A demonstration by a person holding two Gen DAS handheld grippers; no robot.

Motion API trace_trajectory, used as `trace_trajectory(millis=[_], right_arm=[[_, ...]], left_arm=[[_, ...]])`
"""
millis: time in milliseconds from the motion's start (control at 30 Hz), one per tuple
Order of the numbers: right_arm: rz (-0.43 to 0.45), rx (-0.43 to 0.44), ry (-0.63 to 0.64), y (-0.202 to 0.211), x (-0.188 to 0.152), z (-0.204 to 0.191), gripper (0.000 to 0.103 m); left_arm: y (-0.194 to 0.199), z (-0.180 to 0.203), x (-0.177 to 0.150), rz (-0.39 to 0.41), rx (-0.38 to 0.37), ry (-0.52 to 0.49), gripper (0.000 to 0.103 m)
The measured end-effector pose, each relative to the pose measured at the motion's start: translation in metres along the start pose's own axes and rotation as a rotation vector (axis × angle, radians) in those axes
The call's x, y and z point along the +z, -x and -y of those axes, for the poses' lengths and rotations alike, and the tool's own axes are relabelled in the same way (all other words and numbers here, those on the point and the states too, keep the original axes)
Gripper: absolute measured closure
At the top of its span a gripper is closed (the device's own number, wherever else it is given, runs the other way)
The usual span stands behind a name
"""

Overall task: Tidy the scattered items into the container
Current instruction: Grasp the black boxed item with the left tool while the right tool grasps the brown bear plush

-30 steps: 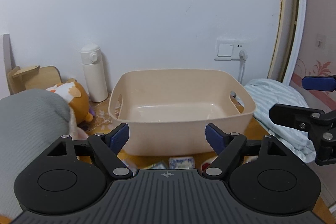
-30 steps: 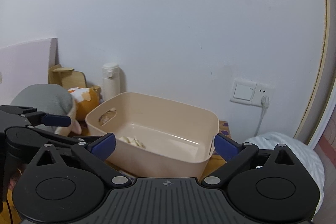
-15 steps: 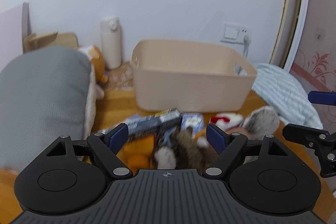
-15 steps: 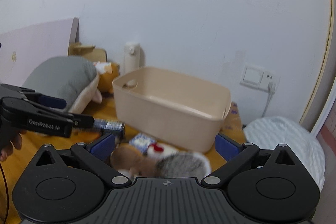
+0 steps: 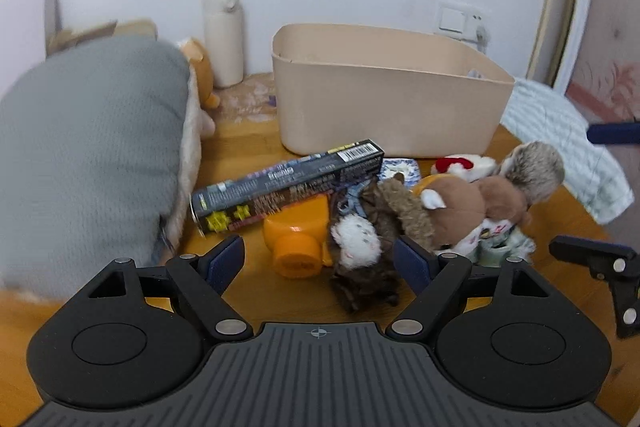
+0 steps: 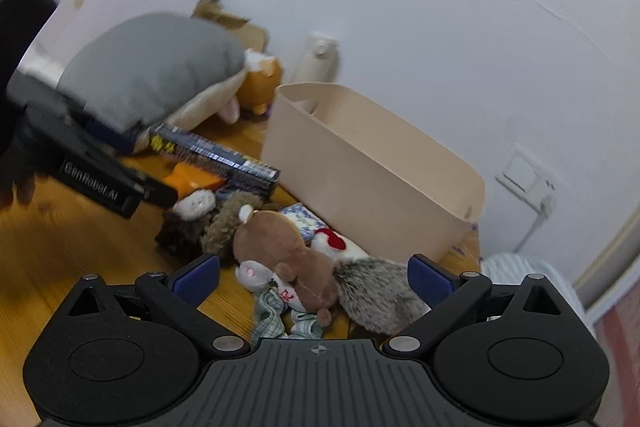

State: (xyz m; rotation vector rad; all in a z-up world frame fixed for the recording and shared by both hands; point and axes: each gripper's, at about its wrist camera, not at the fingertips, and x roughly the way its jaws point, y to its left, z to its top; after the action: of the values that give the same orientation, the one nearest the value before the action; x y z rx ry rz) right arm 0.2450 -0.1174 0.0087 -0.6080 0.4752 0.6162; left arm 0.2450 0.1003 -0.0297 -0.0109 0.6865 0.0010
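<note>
1. Here, at the far left of the wooden table [image 5: 248, 131], a big grey cushion [image 5: 88, 147] lies with its cream underside turned toward the clutter; an orange plush [image 5: 202, 67] peeks out behind it, and a white flask [image 5: 223, 35] stands against the wall.
2. The left gripper [image 5: 319, 259] hangs over the near edge of the pile, jaws spread wide, nothing between the blue pads [image 5: 228, 259].
3. Just ahead of it lies a long dark box [image 5: 288, 183] with a barcode, tilted, one end near the cushion and the other close to the bin.
4. An orange plastic bottle [image 5: 300, 239] lies partly under that box, cap toward the gripper.
5. Next, a dark furry toy [image 5: 360, 247] with a white face lies touching the bottle.
6. The beige bin [image 5: 384, 111], the container for all this, stands upright behind the pile, close to the wall.
7. A brown squirrel plush [image 6: 288, 247] with a grey tail sprawls in front of the bin; a white plush with a red patch [image 6: 334, 243] and a blue-patterned packet [image 6: 304, 219] lie between it and the bin.
8. The right gripper [image 6: 314, 279] hovers over the squirrel, jaws wide apart and empty.
9. Farthest right, a striped pale cloth [image 5: 560, 143] lies bunched at the table's edge.
</note>
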Motion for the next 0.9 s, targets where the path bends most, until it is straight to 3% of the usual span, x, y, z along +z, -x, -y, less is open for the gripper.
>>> trace_trajectory(millis=[233,400,500,667,900], right_arm=[[-0.085,0.048,0.169,-0.026,0.011,-0.002,0.011],[-0.15,0.091,0.226,-0.05,0.017,0.001,0.022],[-0.176,0.135,0.24,-0.062,0.02,0.002,0.029],[-0.212,0.198,0.259,-0.082,0.026,0.003,0.03],[-0.263,0.287,0.275,-0.102,0.034,0.004,0.034]], left_arm=[[-0.015,-0.007,0.018,0.01,-0.008,-0.237,0.02],[-0.038,-0.012,0.027,0.0,-0.028,-0.388,0.02],[-0.052,-0.019,0.033,-0.021,-0.084,-0.414,0.02],[-0.07,-0.032,0.043,-0.053,-0.181,-0.386,0.02],[-0.091,-0.046,0.049,-0.111,-0.25,-0.338,0.021]])
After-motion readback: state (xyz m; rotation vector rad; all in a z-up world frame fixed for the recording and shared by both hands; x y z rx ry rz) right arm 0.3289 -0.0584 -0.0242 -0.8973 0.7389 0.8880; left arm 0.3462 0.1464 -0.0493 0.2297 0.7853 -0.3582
